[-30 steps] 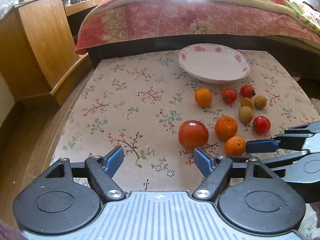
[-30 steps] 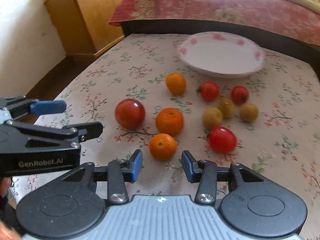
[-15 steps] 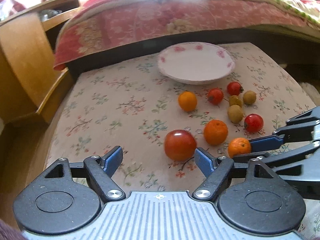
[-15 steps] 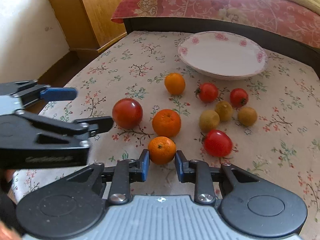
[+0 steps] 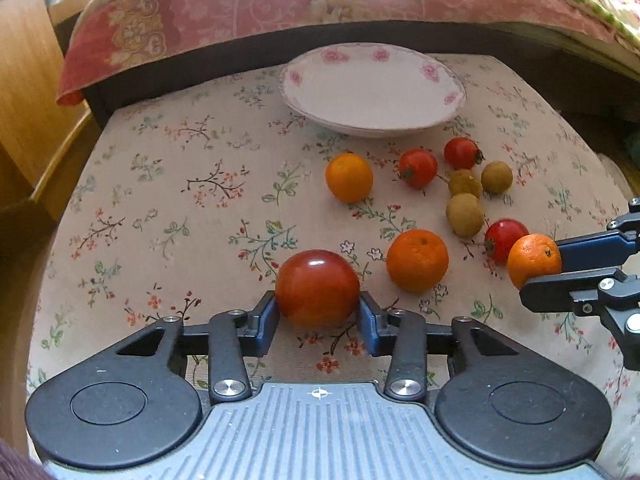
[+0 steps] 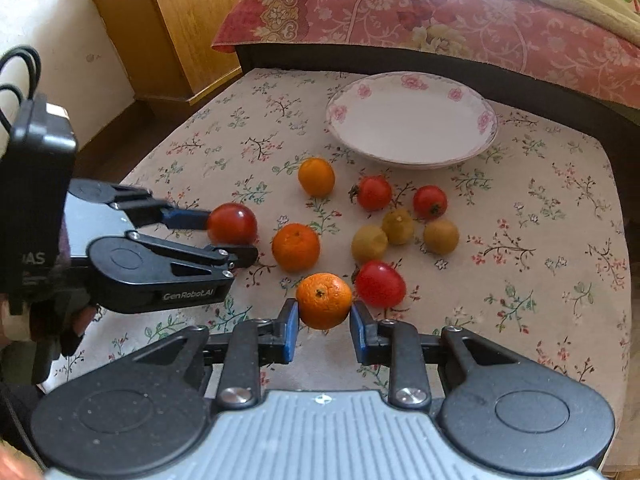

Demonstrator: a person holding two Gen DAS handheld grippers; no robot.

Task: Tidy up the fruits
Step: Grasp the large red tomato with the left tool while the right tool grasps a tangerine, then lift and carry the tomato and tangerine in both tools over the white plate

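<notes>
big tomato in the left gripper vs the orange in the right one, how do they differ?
Colour: the big tomato is glossy dark red; the orange is matte, dimpled and bright orange.
Size: the tomato looks larger than the orange.
Grip: the left gripper is closing its jaws around the tomato, pads at its sides; the right gripper is already shut on the orange.
Shared: both are round, and neither is on the white plate yet.
</notes>
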